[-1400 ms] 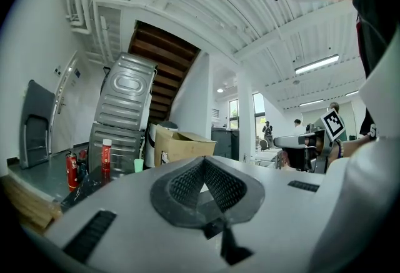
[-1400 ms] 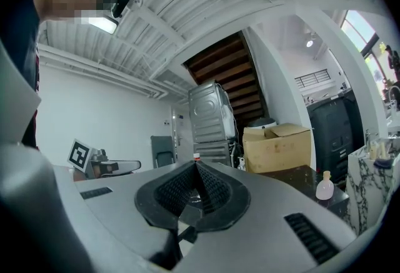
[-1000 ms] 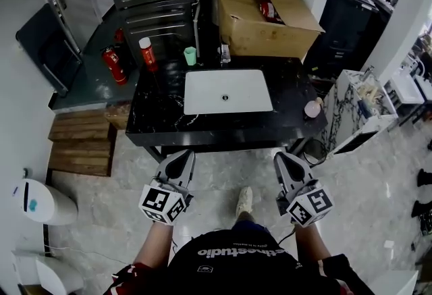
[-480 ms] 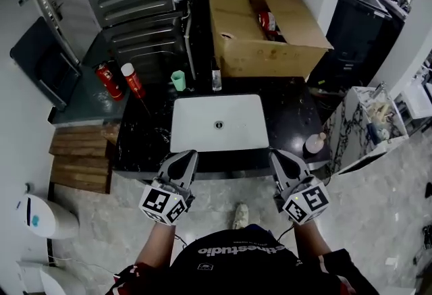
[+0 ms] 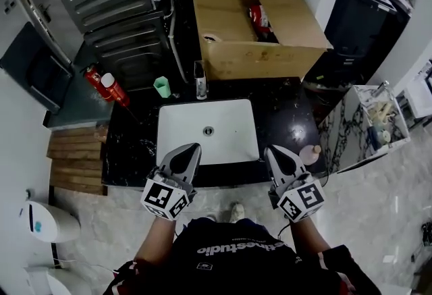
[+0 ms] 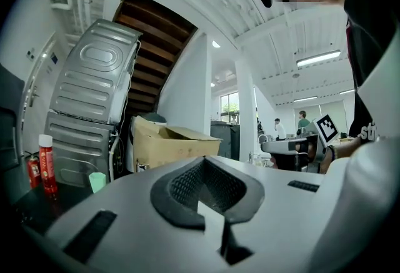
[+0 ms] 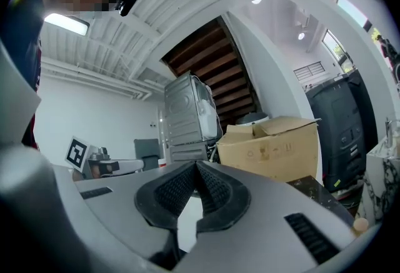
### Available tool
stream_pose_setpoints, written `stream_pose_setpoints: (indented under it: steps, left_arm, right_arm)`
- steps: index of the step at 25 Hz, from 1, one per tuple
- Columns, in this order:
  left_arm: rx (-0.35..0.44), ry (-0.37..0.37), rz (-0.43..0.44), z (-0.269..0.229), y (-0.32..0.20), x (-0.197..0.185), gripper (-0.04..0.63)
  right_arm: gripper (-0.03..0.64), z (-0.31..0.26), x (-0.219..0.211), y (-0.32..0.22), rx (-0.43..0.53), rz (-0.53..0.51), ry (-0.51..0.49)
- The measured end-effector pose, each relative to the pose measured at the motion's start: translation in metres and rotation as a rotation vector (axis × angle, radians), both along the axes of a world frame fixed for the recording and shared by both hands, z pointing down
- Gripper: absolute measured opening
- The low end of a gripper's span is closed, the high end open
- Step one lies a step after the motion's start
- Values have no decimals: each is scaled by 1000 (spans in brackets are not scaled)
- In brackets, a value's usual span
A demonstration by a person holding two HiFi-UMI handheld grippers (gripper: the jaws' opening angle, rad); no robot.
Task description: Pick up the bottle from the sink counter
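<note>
A red bottle with a white cap (image 5: 113, 89) stands at the left end of the black sink counter (image 5: 290, 115); it also shows in the left gripper view (image 6: 45, 162). A small clear bottle (image 5: 200, 81) stands behind the white sink (image 5: 229, 131). My left gripper (image 5: 191, 149) is shut and empty, with its tips over the sink's front left corner. My right gripper (image 5: 270, 152), likewise shut and empty, hovers over the front right corner. Both are well short of either bottle. In their own views the left gripper (image 6: 209, 168) and the right gripper (image 7: 195, 172) have their jaws together.
A green cup (image 5: 162, 86) sits between the two bottles. An open cardboard box (image 5: 256, 23) fills the back of the counter. A red fire extinguisher (image 5: 93, 76) lies left of the red bottle. A small pinkish round object (image 5: 310, 152) rests at the counter's right front.
The person has stepped up to the counter. Both grippers, still shut, have gone from above the floor to the sink's front edge.
</note>
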State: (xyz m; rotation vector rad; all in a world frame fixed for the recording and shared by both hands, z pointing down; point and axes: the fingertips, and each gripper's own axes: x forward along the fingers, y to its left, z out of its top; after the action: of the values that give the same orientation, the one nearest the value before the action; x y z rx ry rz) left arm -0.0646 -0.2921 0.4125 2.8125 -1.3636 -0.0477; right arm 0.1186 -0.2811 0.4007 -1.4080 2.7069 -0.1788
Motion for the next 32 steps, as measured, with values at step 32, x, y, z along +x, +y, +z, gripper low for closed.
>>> stream_pose_setpoints:
  steps: [32]
  left_arm:
    - [-104,-77,509,67,-72,252,14]
  right_arm:
    - [244,175,250,-51,-243,606,230]
